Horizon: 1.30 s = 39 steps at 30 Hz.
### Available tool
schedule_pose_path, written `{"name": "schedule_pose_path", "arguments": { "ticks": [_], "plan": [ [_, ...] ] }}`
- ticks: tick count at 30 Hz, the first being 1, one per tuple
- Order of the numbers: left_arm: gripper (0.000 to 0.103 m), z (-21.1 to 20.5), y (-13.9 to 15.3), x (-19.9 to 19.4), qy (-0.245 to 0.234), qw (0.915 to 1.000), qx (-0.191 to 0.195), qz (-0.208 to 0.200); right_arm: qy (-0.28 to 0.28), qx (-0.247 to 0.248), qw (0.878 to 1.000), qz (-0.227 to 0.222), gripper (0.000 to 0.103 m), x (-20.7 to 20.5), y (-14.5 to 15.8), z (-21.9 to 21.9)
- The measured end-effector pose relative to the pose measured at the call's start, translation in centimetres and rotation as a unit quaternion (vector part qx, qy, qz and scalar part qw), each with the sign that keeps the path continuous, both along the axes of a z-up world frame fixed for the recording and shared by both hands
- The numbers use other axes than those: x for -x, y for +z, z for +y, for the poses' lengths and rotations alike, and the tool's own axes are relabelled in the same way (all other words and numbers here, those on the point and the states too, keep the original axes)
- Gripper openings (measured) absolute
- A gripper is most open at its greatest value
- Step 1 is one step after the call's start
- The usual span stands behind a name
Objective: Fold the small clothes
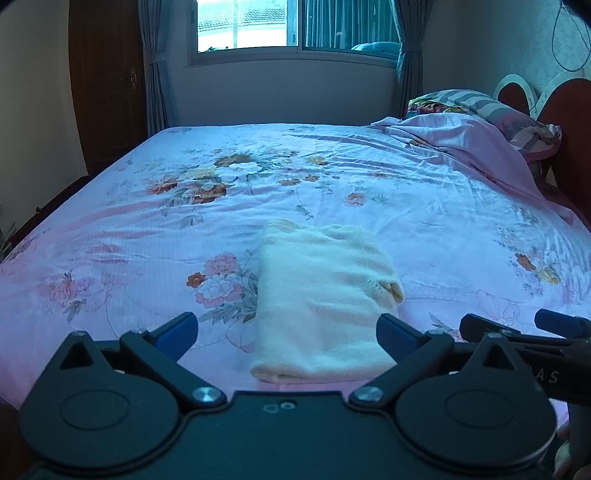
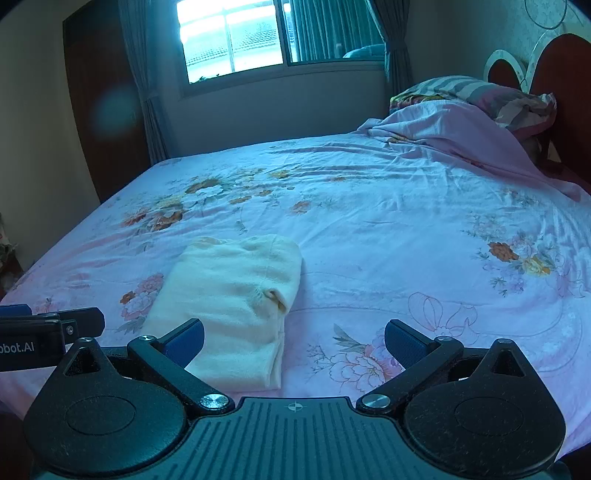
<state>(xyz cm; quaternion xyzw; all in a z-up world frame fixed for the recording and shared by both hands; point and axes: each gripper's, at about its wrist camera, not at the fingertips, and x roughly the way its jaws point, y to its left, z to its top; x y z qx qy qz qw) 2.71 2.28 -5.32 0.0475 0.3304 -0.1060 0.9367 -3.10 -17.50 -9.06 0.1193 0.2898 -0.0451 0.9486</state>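
Observation:
A cream folded garment [image 1: 317, 299] lies flat on the floral bed sheet [image 1: 332, 177] near the front edge of the bed. It also shows in the right wrist view [image 2: 229, 306]. My left gripper [image 1: 286, 332] is open and empty, held just in front of the garment's near end, its fingers astride it. My right gripper [image 2: 293, 341] is open and empty, to the right of the garment, with its left finger [image 2: 184, 339] over the garment's near corner. Each gripper shows at the edge of the other's view.
A crumpled pink cover [image 1: 461, 147] and striped pillows [image 1: 491, 107] lie at the back right by the red headboard [image 1: 569, 110]. A window [image 1: 258, 26] with curtains is on the far wall. A dark wooden door [image 1: 107, 85] stands at the left.

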Motion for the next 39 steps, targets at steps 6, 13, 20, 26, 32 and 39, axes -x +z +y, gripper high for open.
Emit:
{"name": "schedule_pose_path", "arguments": {
  "ticks": [6, 13, 20, 26, 32, 39],
  "plan": [
    [0.101, 0.0, 0.23, 0.06, 0.0, 1.0, 0.001, -0.001, 0.0, 0.0, 1.0, -0.001, 0.103, 0.06, 0.08, -0.08],
    [0.101, 0.03, 0.27, 0.12, -0.001, 1.0, 0.001, 0.0, 0.003, 0.0, 1.0, 0.002, 0.103, -0.03, -0.02, 0.09],
    [0.101, 0.2, 0.21, 0.05, 0.001, 1.0, 0.002, 0.001, 0.006, -0.001, 1.0, 0.003, 0.103, -0.16, -0.1, 0.22],
    [0.101, 0.21, 0.15, 0.04, 0.001, 1.0, 0.001, 0.002, 0.008, 0.002, 1.0, 0.003, 0.103, -0.18, -0.15, 0.36],
    [0.101, 0.05, -0.1, -0.13, -0.001, 1.0, 0.001, 0.005, 0.007, 0.001, 1.0, 0.005, 0.103, -0.29, -0.25, 0.35],
    [0.101, -0.17, -0.43, -0.28, -0.016, 0.9999, 0.0, -0.004, 0.008, 0.0, 1.0, 0.006, 0.103, -0.55, -0.57, 0.29]
  ]
}}
